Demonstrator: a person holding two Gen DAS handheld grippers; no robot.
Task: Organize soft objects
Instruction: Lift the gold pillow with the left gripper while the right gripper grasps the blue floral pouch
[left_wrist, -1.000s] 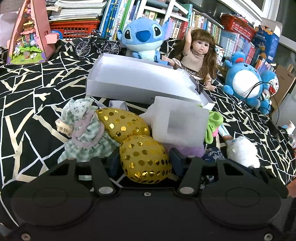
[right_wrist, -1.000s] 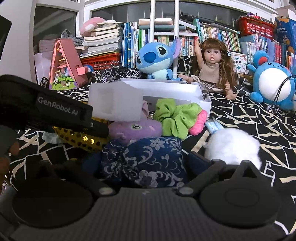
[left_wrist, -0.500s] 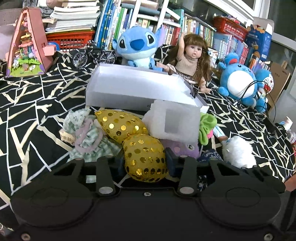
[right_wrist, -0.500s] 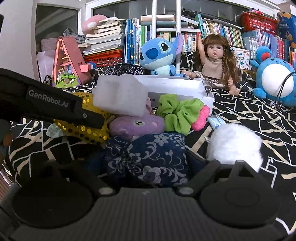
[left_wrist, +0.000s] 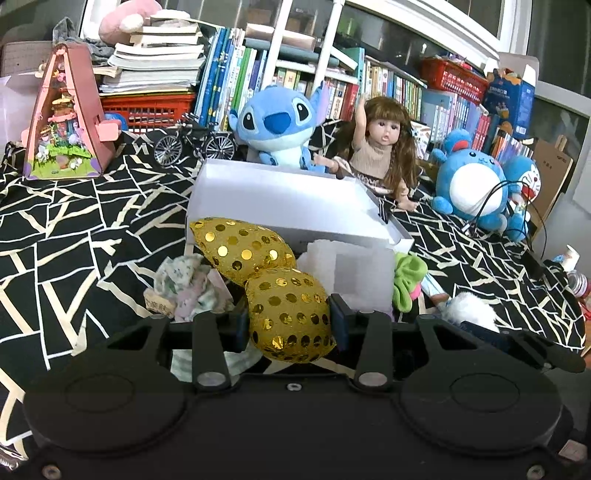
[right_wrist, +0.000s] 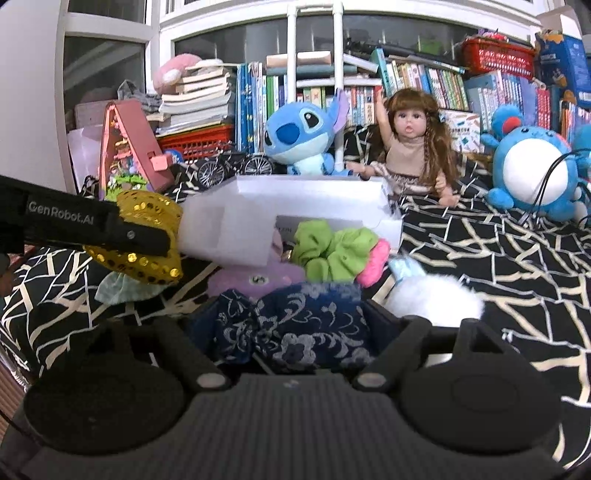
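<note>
A gold sequined bow (left_wrist: 243, 247) hangs lifted above the pile, with my left gripper (left_wrist: 290, 314) shut on its near lobe. A dark blue floral cloth bundle (right_wrist: 306, 332) fills the gap of my right gripper (right_wrist: 295, 317). Those jaws are closing, and both pads press into the cloth. Beyond lie a white foam block (left_wrist: 354, 273), a green scrunchie (right_wrist: 332, 251), a purple plush (right_wrist: 258, 277), a white fluffy ball (right_wrist: 436, 299) and a checked green cloth (left_wrist: 188, 291). An open white box (left_wrist: 280, 173) stands behind the pile.
A blue Stitch plush (left_wrist: 277, 125), a doll (left_wrist: 380, 147) and a round blue plush (left_wrist: 476, 188) sit behind the box. A toy bicycle (left_wrist: 195, 144) and pink triangular house (left_wrist: 66, 122) stand at the back left. A black cable (left_wrist: 517, 221) trails at right.
Both grippers have risen a little. The gold bow has come up off the pile in the left gripper. The right jaws have narrowed onto the blue floral cloth.
</note>
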